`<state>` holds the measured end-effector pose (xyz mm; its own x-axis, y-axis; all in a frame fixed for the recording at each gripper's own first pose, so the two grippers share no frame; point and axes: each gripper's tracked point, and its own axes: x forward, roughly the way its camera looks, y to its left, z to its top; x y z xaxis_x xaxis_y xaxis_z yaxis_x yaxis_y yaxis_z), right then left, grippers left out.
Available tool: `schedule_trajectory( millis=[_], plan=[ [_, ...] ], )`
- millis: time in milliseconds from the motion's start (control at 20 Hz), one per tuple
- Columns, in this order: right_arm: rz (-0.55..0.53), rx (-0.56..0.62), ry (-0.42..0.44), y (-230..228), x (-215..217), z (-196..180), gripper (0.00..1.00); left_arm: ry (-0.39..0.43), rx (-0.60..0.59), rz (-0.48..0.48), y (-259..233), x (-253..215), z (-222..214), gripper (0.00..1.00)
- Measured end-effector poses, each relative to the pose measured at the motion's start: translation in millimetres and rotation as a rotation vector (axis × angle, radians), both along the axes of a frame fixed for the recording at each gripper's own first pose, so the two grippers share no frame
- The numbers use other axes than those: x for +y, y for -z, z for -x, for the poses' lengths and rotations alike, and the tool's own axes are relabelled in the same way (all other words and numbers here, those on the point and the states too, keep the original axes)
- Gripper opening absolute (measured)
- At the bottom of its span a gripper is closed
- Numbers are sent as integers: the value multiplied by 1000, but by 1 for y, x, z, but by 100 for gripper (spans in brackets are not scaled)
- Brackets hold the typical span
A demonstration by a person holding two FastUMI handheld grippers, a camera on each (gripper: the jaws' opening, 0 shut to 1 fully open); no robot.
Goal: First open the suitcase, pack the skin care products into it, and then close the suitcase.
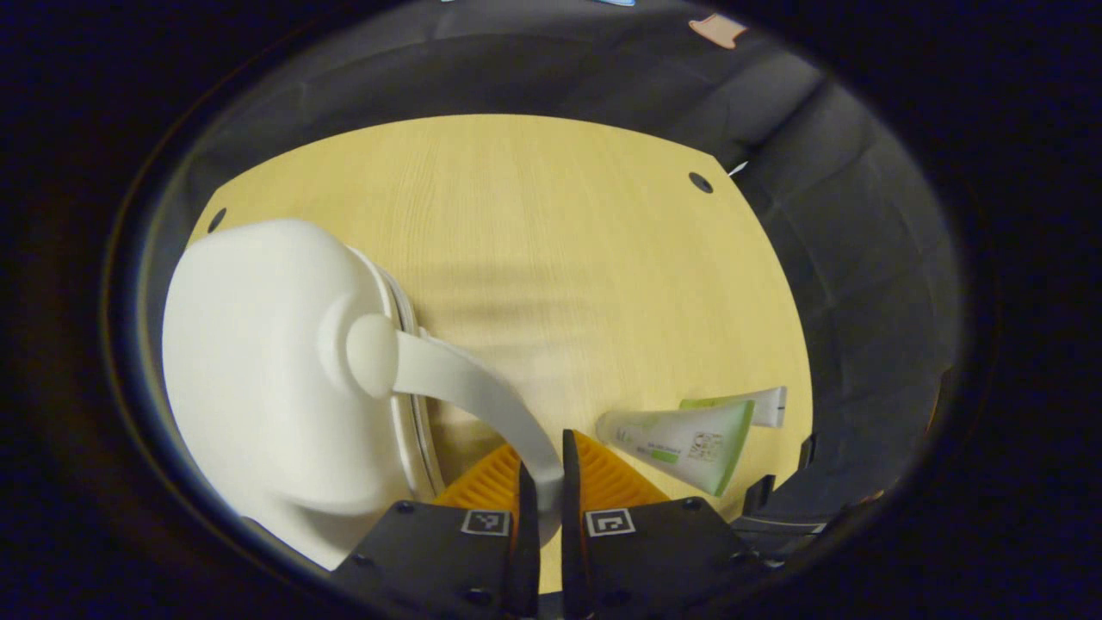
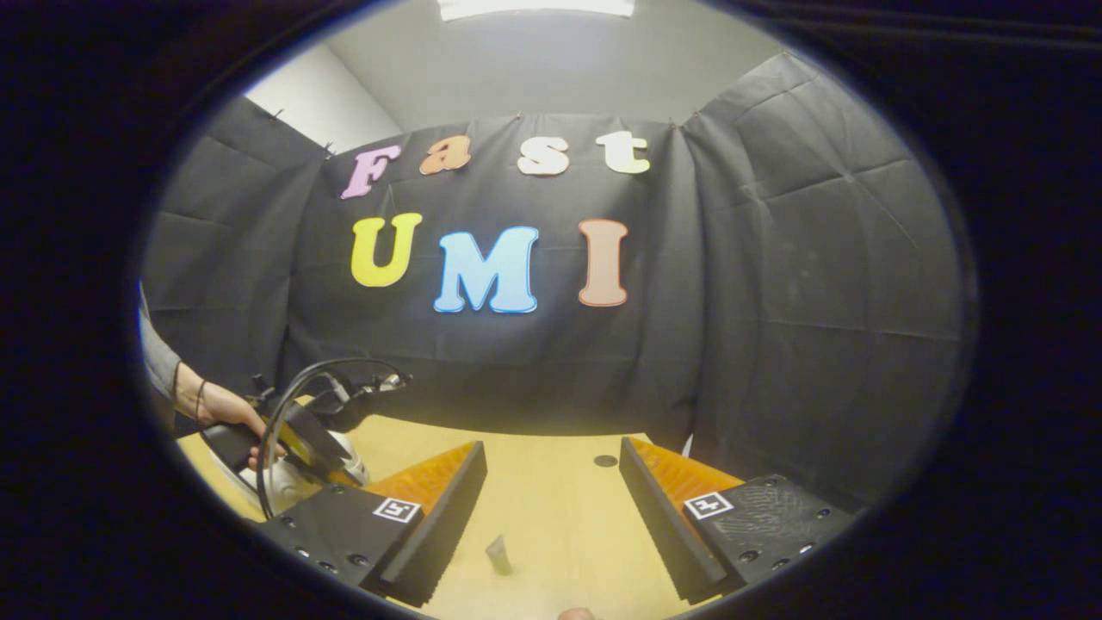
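Bare table [image 1: 551, 224] beyond suitcase [image 1: 267, 379]; two tubes [image 1: 689, 439] lie right of it.

Both views are dim and warm, with heavy fisheye bending toward the edges; in the right gripper view a bright white ceiling light panel [image 2: 535, 7] glows at the top, blown out; in the left gripper view the pale wooden table [image 1: 551, 224] carries soft grey shadow bands across its middle; the smooth white plastic suitcase [image 1: 258, 379] looks slightly soft, with gentle shading and no hard glare.
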<state>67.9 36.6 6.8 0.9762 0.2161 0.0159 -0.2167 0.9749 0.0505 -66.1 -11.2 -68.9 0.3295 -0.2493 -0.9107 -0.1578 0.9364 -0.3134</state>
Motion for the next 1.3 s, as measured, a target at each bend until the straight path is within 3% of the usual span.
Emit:
schedule_trajectory(
  millis=[100,300,650,800,1000,1300],
  plan=[
    [4,-6,17,-5,4,1,94,6,-21,18,-13,-1,-2,18],
    [9,-35,43,-19,12,8,94,18,-70,13,-97,29,4,18],
    [10,-53,81,-32,34,22,94,-33,-138,25,-192,137,39,18],
    [11,-52,102,-34,44,29,95,-53,-185,-43,-213,198,50,17],
    [17,-57,134,-42,63,41,95,-63,-233,-210,-230,296,69,17],
    [-1,-24,172,-50,85,54,94,-126,-213,-367,-184,440,103,17]
  ],
)
